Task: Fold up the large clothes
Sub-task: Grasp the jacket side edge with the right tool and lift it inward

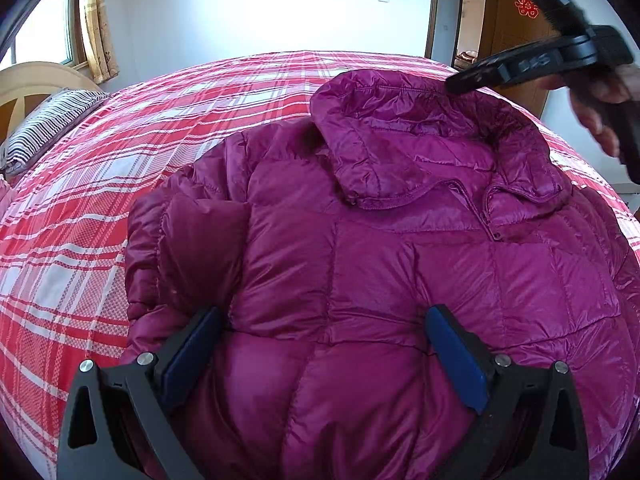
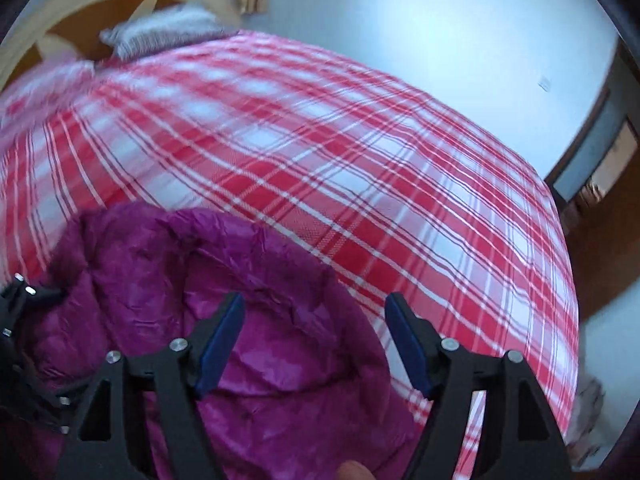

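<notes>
A magenta puffer jacket (image 1: 380, 260) lies front up on the bed, zipped, with its hood (image 1: 400, 128) at the far end. My left gripper (image 1: 323, 314) is open over the jacket's lower body; quilted fabric bulges between its blue pads (image 1: 192, 356), which do not pinch it. A hand holds my right gripper (image 1: 460, 80) in the air just above the hood's far right edge. The right wrist view is blurred: the right gripper (image 2: 316, 300) is open, the jacket (image 2: 280, 380) lies below it, and nothing is between its fingers.
The bed has a red and white plaid cover (image 1: 80, 200) that extends well beyond the jacket (image 2: 360, 160). A striped pillow (image 1: 44, 128) and a wooden headboard (image 2: 80, 8) are at the left. A doorway (image 1: 468, 24) and floor lie past the bed's right edge.
</notes>
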A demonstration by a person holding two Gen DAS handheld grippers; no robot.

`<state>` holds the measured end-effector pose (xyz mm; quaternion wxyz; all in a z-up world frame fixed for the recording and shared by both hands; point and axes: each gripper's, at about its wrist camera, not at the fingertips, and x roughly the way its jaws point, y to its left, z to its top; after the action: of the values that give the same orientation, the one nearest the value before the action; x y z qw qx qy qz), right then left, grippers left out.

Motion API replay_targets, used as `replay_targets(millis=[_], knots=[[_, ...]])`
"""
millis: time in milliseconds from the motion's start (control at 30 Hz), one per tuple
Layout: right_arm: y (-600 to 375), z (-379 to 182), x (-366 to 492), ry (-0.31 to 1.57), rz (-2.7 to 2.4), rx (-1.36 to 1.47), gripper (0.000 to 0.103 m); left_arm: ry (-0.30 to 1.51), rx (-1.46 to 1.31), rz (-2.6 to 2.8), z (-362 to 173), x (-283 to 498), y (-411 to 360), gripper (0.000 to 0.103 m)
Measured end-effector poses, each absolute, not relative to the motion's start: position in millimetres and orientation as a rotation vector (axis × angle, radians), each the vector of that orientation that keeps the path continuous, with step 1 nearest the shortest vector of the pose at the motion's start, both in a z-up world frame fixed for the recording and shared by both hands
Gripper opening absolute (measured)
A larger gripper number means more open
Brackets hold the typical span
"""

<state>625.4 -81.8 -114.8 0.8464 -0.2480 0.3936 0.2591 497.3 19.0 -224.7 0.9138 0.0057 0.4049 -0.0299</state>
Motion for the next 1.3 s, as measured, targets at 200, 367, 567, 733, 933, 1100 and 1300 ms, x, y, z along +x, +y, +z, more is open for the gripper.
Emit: replay_targets(millis=[200, 367, 567, 733, 933, 1100, 1300], knots=[[-76, -134, 650, 0.879, 0.593, -0.581, 0.075, 0.831, 0.011, -0.061, -225, 496, 18, 0.102], [-70, -143, 651, 0.906, 0.637, -0.629, 0.052, 0.830, 0.011, -0.058, -225, 497, 18, 0.102], [-80, -143, 622, 0.828, 0.602, -0.666, 0.012, 0.829, 0.012, -0.058, -225, 497, 18, 0.102], [-86, -148, 588, 0.724, 0.541, -0.666, 0.009, 0.829, 0.014, -0.057, -225, 496, 18, 0.102], [-84, -179, 564, 0.642, 0.468, -0.669, 0.008, 0.828, -0.031, -0.039, -205, 491, 27, 0.102], [-86, -191, 559, 0.579, 0.423, -0.647, 0.008, 0.622, -0.040, -0.027, -121, 500, 42, 0.102], [-88, -191, 560, 0.552, 0.425, -0.635, 0.008, 0.711, -0.080, 0.018, -105, 618, 45, 0.102]])
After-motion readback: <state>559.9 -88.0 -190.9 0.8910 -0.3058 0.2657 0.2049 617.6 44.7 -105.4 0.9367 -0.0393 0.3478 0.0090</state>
